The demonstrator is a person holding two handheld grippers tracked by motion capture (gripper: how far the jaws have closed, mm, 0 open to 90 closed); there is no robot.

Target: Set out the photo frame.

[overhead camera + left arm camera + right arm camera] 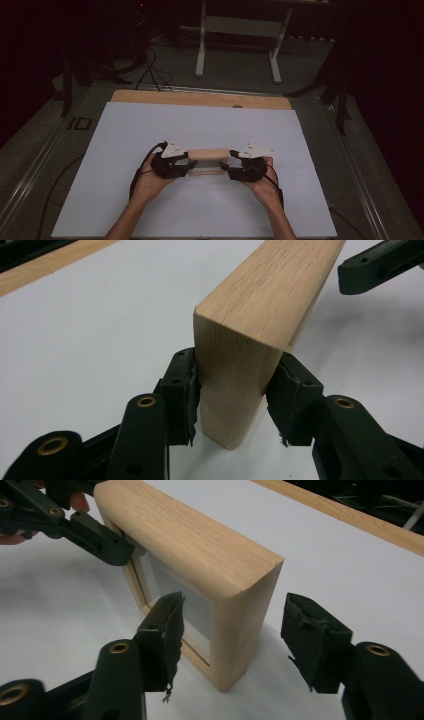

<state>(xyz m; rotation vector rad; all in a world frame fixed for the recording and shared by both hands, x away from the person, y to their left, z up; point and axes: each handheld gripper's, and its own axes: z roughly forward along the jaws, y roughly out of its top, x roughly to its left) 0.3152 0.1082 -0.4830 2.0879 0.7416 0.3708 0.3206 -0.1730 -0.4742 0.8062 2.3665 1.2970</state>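
A light wooden frame stands on edge on the white sheet, between my two grippers. Its recessed grey panel faces the near side. My left gripper is shut on the frame's left end, with both pads pressed against the wood. My right gripper is open around the right end. Its pads stand on either side of the corner, with a gap on each side. The left gripper also appears at the frame's far end in the right gripper view.
The white sheet covers most of a wooden tabletop, whose bare strip runs along the far edge. Behind the table, a white metal stand and cables are on the floor. A dark metal rail borders the left side.
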